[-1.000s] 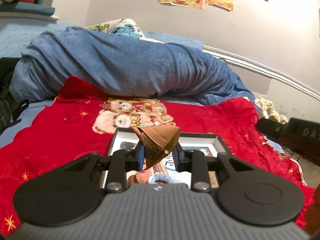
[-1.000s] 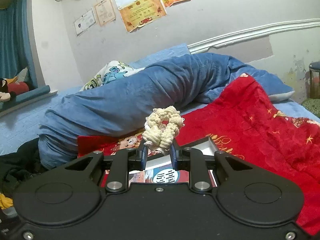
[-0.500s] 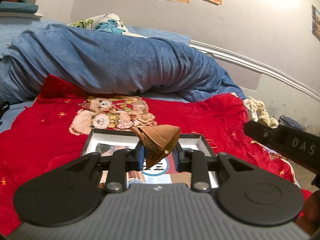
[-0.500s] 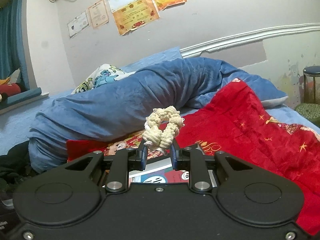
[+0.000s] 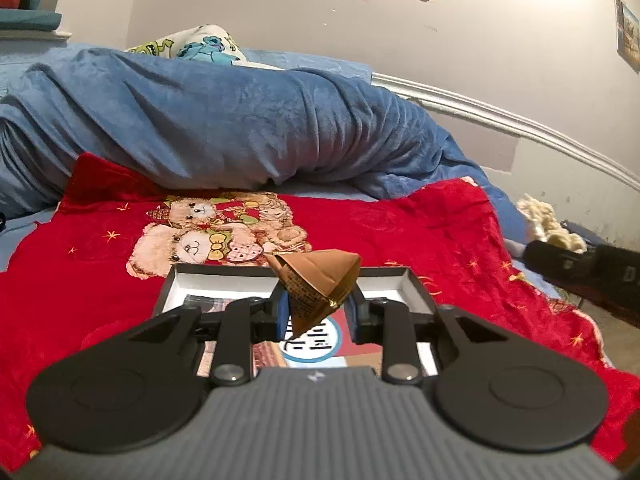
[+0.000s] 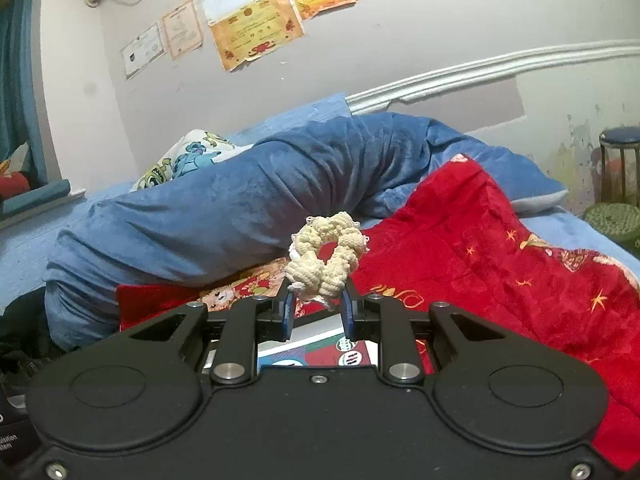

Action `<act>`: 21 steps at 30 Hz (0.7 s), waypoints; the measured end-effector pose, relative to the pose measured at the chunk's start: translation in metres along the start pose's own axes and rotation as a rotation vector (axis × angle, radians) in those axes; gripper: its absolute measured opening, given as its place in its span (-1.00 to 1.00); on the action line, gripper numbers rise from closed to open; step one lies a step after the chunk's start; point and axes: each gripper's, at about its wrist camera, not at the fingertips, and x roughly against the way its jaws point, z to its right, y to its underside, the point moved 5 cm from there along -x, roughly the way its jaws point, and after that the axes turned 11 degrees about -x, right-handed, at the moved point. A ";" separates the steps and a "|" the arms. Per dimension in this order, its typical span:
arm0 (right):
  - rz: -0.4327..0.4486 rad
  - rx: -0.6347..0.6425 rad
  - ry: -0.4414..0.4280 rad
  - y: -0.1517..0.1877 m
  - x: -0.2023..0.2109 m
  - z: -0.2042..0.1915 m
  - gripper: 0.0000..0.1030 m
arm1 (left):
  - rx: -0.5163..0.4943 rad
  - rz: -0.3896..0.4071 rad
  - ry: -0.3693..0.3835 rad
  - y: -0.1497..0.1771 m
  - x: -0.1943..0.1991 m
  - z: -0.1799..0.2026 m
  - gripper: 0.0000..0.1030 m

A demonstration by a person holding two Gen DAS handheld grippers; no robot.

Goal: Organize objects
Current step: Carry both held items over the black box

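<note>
My left gripper is shut on a brown pyramid-shaped paper packet and holds it above a shallow black box with white inner walls that lies on the red blanket. My right gripper is shut on a cream crocheted scrunchie, held above the same box. The right gripper with the scrunchie also shows at the right edge of the left wrist view. Printed cards lie inside the box.
A rolled blue blanket lies across the bed behind the red one, with a cartoon pillow behind it. A stool stands by the wall at right. Dark clothes lie at left.
Both views have shifted a little: the left gripper has drawn nearer the box, and the right gripper has lowered slightly. Both keep their hold.
</note>
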 end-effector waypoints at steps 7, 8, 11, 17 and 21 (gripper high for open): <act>-0.071 -0.015 -0.047 0.007 -0.024 0.007 -0.57 | -0.027 -0.051 -0.012 0.009 -0.020 -0.011 -0.36; -0.093 -0.015 -0.054 0.010 -0.029 0.006 -0.57 | -0.027 -0.061 -0.008 0.011 -0.022 -0.011 -0.35; -0.167 -0.022 -0.056 0.022 -0.043 0.005 -0.57 | -0.021 -0.091 0.021 0.018 -0.029 -0.008 -0.35; -0.318 -0.087 -0.071 0.047 -0.069 0.015 -0.57 | -0.067 -0.155 0.024 0.037 -0.042 0.004 -0.35; -0.368 -0.079 -0.058 0.061 -0.086 0.016 -0.56 | -0.076 -0.175 0.040 0.048 -0.048 0.009 -0.35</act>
